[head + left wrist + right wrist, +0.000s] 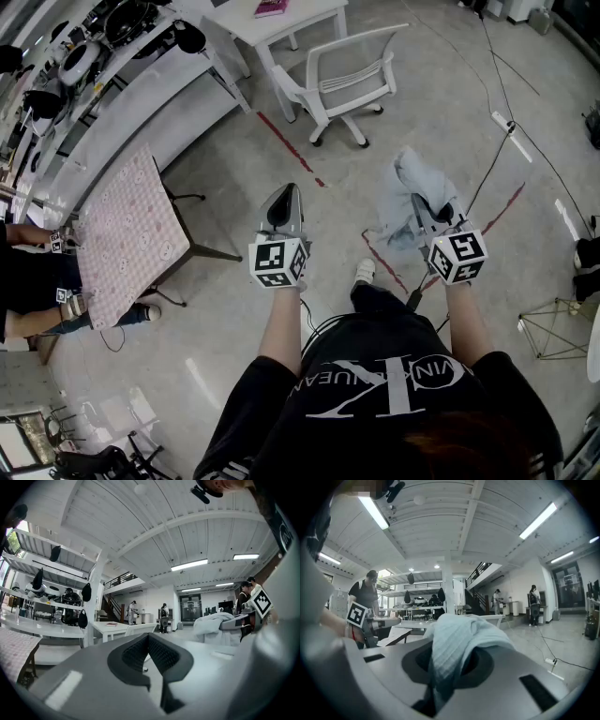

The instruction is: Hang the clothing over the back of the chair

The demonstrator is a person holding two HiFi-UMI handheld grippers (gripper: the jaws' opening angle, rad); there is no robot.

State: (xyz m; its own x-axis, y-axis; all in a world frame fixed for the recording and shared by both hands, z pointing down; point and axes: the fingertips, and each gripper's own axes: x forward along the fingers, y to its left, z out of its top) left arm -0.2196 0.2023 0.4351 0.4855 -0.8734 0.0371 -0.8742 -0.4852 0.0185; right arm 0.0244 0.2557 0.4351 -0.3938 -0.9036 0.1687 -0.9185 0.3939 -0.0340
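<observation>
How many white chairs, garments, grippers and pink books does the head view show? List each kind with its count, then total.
white chair: 1
light blue garment: 1
grippers: 2 (left gripper, right gripper)
pink book: 1
Total: 5

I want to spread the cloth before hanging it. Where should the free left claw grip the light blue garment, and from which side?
Probably the loose drooping fold of the light blue garment, on the side away from the right claw, which pinches it in a bunch. Bring the left claw in level from the left: that fold hangs free there.
</observation>
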